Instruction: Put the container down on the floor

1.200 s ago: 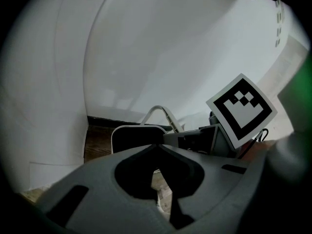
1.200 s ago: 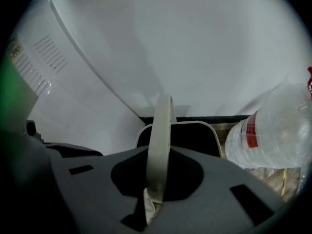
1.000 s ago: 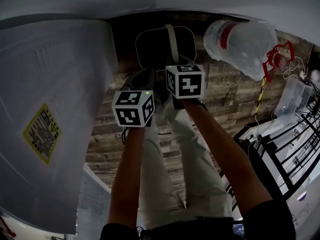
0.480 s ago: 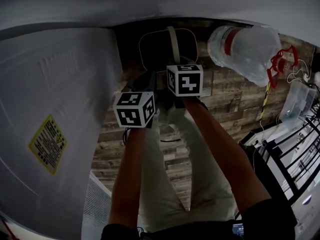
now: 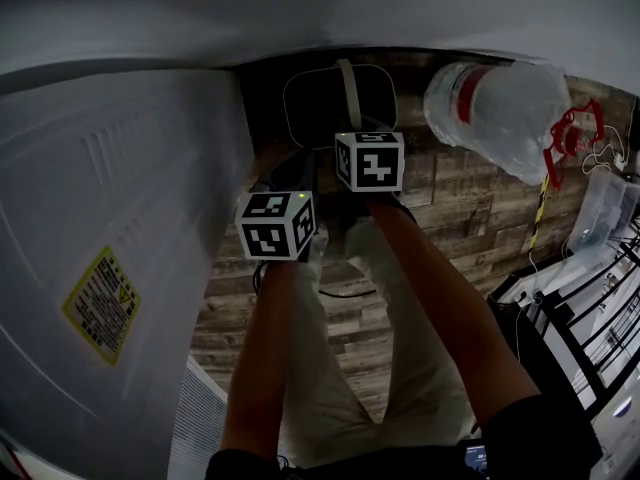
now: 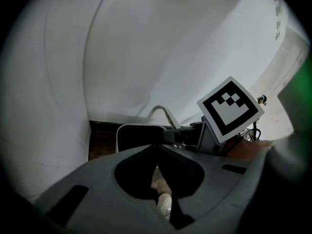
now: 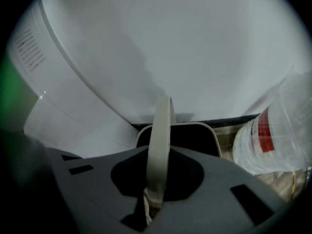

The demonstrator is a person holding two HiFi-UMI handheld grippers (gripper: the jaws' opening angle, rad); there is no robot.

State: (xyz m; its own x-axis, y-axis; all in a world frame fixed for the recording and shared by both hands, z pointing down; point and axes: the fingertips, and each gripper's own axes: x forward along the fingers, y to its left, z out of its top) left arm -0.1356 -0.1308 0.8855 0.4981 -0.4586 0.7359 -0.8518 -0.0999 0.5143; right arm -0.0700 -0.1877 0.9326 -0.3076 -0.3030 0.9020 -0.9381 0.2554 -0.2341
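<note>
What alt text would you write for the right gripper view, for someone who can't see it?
The right gripper is closed on the pale curved handle of a dark, white-rimmed container just beyond its jaws. White panels fill the background, and a clear bottle with a red band shows at the right edge.

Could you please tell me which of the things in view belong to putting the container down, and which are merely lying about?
In the job: container, its handle clamped in the right gripper, wooden floor.
Lying about: large water bottle, white appliance, black rack; left gripper, shut and empty.
</note>
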